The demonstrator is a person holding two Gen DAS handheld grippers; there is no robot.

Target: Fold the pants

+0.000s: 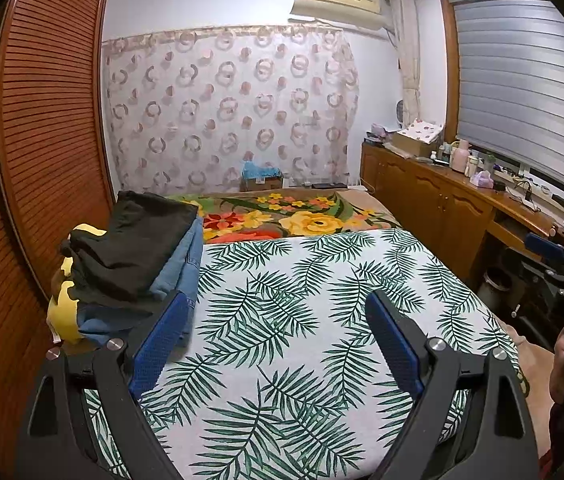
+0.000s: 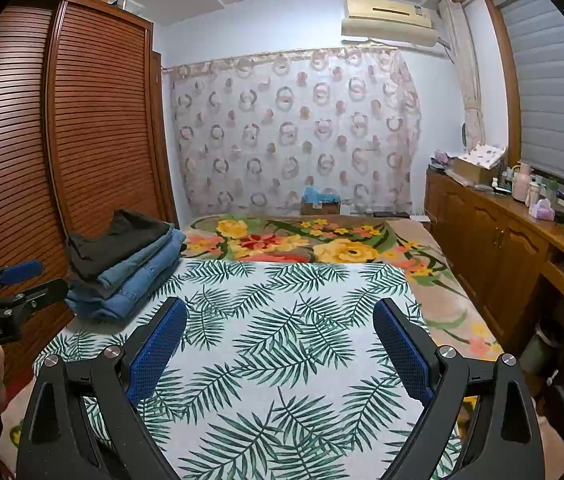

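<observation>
Denim jeans (image 2: 138, 276) stacked under black pants (image 2: 122, 236), left of frame; left gripper (image 1: 278, 316), right gripper (image 2: 280, 322) spread apart above palm-leaf sheet (image 2: 282, 320).

Open leaf-print cloth (image 2: 282, 320) — folded stack (image 2: 130, 264) leftward

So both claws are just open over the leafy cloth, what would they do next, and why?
Probably the left claw reaches to the pile of pants at the cloth's left edge and takes the black pair on top. Both it and the right claw are open and empty, and the leaf-print cloth has no pants spread on it to fold yet.
</observation>
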